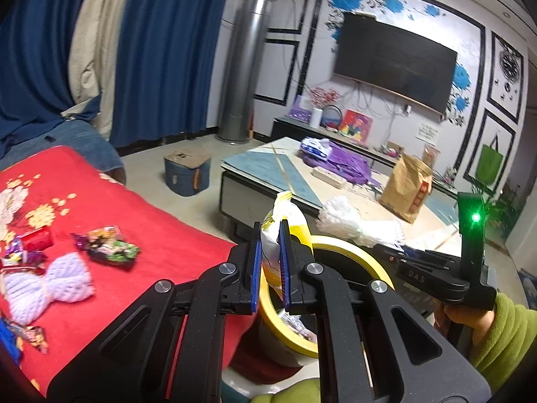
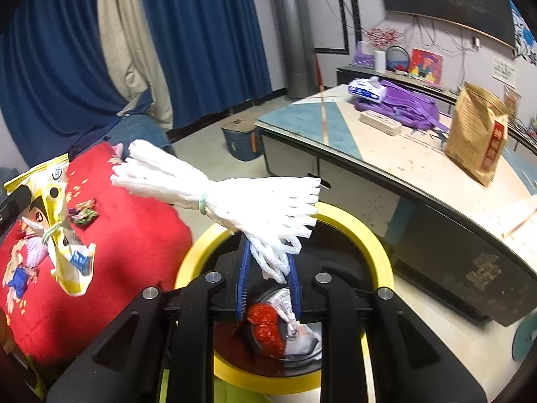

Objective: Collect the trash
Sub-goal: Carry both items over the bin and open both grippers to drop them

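- Red blanket [image 1: 141, 235], left of the yellow-rimmed bin [image 2: 376, 245], has trash on it: a white foam net [image 1: 50, 285], a green-and-purple wrapper [image 1: 107, 245], a red wrapper [image 1: 37, 238] and more scraps near the left edge.
- The left gripper [image 1: 270, 262] is clamped on a yellow-and-white snack bag [image 1: 285, 221], which it holds beside the bin's left rim, not yet clearly over the opening.
- The right gripper [image 2: 268, 278] hangs directly above the bin; strands of a second white foam net [image 2: 235, 198], tied with a pale green band [image 2: 203, 203], run down between its 2 blue pads [image 2: 243, 275]. Whether the pads press those strands I cannot tell for sure; the net looks supported there.
- Inside the bin lie a red-printed wrapper [image 2: 266, 325] and silvery packaging.
- The coffee table [image 2: 396, 164] stands right of the bin, carrying a brown paper bag [image 2: 476, 137].
- Judged step: dropping both pieces. The net's wide fan overhangs the rim on the blanket side, so it is best lowered and centred before the jaws part fully, or it may catch the rim.
- The left hand should carry the bag further over the opening before letting go.
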A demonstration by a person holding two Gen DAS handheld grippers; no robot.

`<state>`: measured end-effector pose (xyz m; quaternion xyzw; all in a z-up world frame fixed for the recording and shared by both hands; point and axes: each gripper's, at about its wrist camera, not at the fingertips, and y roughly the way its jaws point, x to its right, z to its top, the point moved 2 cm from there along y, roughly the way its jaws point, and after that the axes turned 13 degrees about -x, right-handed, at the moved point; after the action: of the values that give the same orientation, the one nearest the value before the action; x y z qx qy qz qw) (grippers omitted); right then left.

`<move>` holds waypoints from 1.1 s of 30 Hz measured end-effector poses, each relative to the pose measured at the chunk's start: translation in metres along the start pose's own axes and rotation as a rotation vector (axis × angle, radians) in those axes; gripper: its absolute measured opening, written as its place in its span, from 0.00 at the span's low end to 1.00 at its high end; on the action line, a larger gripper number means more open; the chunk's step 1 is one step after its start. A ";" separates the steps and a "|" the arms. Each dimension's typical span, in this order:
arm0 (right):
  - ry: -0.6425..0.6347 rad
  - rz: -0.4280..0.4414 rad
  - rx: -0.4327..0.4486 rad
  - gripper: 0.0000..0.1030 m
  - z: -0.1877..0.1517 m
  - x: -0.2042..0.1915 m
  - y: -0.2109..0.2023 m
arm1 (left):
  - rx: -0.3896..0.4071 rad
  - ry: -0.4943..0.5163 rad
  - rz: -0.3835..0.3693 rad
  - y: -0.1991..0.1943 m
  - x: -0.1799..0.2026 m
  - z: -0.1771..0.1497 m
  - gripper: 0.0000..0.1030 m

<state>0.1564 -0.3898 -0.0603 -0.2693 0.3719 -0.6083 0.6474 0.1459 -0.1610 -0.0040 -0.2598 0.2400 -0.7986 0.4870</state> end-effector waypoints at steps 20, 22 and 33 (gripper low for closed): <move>0.090 -0.037 -0.086 0.23 -0.011 0.034 0.029 | -0.118 0.025 -0.090 0.065 0.029 -0.010 0.05; 0.093 -0.038 -0.093 0.24 -0.012 0.034 0.030 | -0.129 0.028 -0.094 0.070 0.030 -0.011 0.05; 0.126 -0.051 -0.089 0.41 -0.009 0.040 0.029 | -0.185 0.039 -0.143 0.090 0.036 -0.016 0.13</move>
<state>0.1653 -0.4247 -0.0953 -0.2685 0.4317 -0.6230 0.5944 0.1803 -0.2284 -0.0662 -0.3043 0.3030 -0.8107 0.3980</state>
